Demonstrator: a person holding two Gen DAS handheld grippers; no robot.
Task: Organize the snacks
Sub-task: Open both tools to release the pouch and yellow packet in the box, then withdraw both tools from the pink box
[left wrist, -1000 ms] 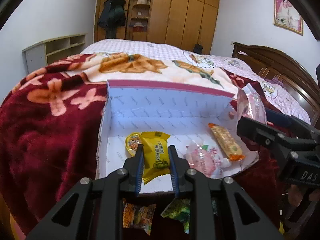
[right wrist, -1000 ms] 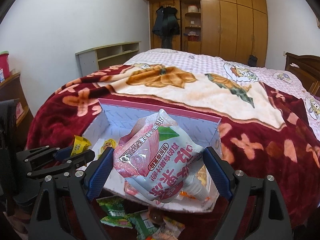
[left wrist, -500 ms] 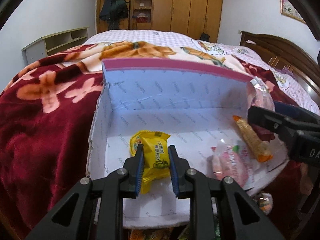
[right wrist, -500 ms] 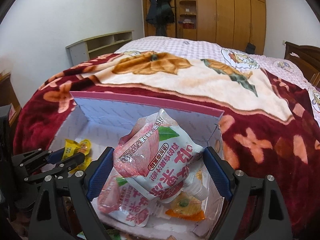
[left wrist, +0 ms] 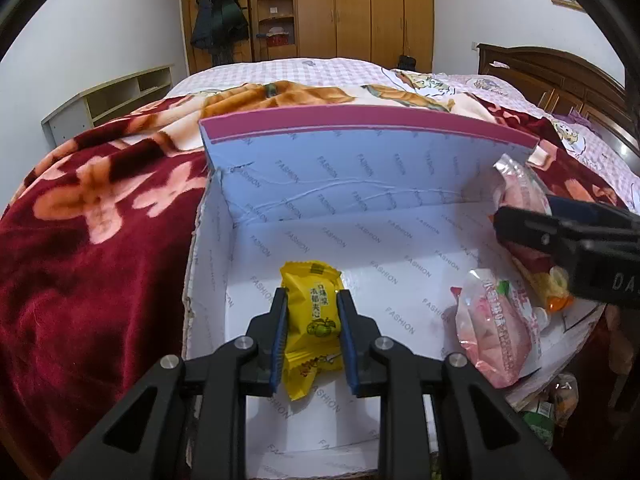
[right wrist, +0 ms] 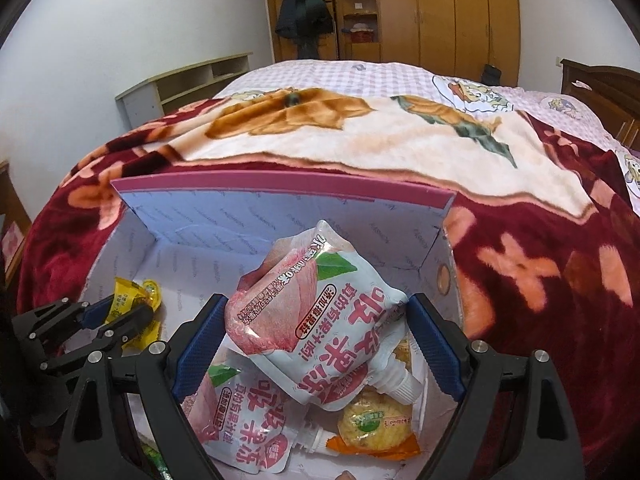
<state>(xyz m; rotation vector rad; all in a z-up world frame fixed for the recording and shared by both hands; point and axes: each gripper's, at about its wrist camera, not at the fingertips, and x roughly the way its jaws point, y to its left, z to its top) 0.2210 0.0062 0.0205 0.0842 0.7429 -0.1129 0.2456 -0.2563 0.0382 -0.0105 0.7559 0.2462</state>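
Note:
A shallow white box [left wrist: 360, 248] with a raised pink-edged lid [right wrist: 280, 188] lies on the bed. My left gripper [left wrist: 312, 312] is shut on a yellow snack packet [left wrist: 314, 312] over the box's left part; from the right wrist view it appears at the left [right wrist: 116, 314]. My right gripper [right wrist: 316, 312] is shut on a pink peach jelly pouch [right wrist: 320, 320] over the box's right part. Beneath it lie a second pink pouch [right wrist: 244, 416] and an orange-ended yellow cake packet [right wrist: 374, 420]. In the left wrist view the second pouch [left wrist: 496, 332] lies at the right.
A red floral blanket [left wrist: 100, 240] covers the bed around the box. Loose snack packets [left wrist: 552, 400] lie on it in front of the box's near right corner. A low shelf [left wrist: 108, 100] stands at the left wall, wardrobes [left wrist: 360, 8] at the back.
Both grippers came forward and down over the box with their snacks still held. The box fills more of both views, and the loose packets in front have slipped toward the lower edge.

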